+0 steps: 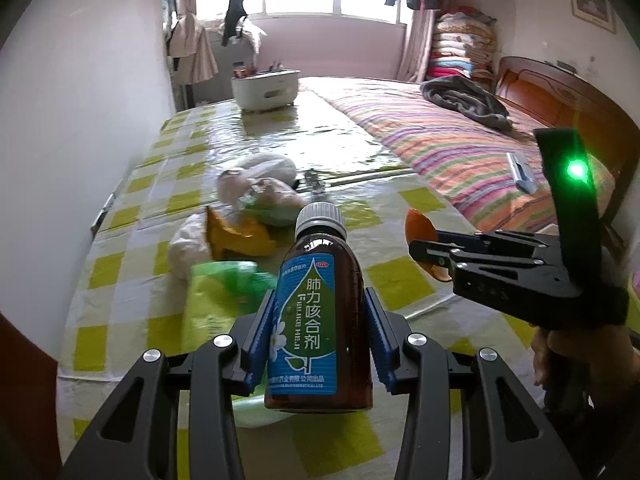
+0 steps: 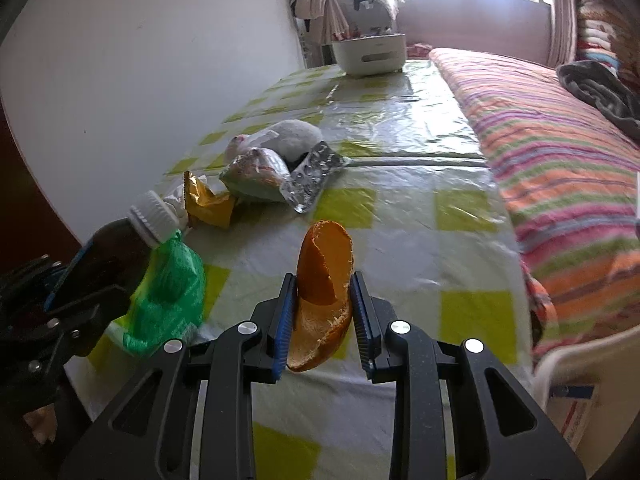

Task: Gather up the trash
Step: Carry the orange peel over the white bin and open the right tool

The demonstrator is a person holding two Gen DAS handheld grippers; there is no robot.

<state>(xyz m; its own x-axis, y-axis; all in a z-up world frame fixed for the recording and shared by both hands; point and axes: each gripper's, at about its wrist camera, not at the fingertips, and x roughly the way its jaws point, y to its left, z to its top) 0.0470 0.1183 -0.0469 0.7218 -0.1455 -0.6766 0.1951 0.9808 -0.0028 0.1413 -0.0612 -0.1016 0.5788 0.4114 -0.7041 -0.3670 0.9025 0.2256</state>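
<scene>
My left gripper [image 1: 320,320] is shut on a brown medicine bottle [image 1: 320,312] with a blue label and white cap, held upright above the checked table. The bottle also shows in the right wrist view [image 2: 120,240]. My right gripper [image 2: 322,304] is shut on an orange peel [image 2: 324,280], held above the table; the peel also shows in the left wrist view [image 1: 420,226]. A pile of trash lies further on: a yellow wrapper [image 2: 208,200], a clear bag of wrappers [image 2: 256,174], a silver blister pack [image 2: 312,176], white crumpled paper [image 2: 296,136] and a green plastic bag [image 2: 168,296].
The table has a yellow-green checked plastic cover [image 2: 400,120]. A white tub [image 2: 370,56] stands at its far end. A bed with a striped quilt [image 2: 560,160] runs along the right. A white wall [image 2: 160,60] is on the left.
</scene>
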